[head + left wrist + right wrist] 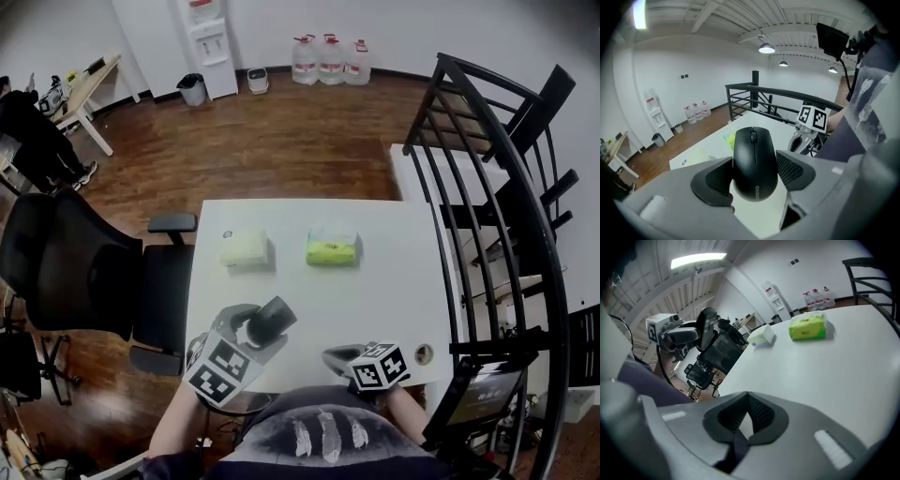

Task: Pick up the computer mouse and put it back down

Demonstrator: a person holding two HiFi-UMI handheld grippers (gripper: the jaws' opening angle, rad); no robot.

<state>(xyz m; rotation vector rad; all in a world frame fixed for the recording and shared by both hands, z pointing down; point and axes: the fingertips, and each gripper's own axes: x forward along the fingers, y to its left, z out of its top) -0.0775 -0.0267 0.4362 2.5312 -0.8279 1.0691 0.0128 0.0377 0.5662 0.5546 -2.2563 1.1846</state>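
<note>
While lifted clear over table (375,300) at its near left in head view, sits clamped in left gripper (255,334): mouse (273,320). Right gripper (343,358) low at near edge. Left gripper view: pads pressing mouse's sides, table below. Right gripper view: clenched on nothing, over table.

**Bright, even indoor light; heavy fisheye bending**

Bright, flat light comes from ceiling lamps (766,48) and a strip light (698,259). The white table (375,300) glares softly and carries only faint shadows. Every view bends hard at the edges and darkens to black in the corners. The computer mouse (753,161) is sharp, while the nearest foreground is soft. The head view looks washed out.
</note>
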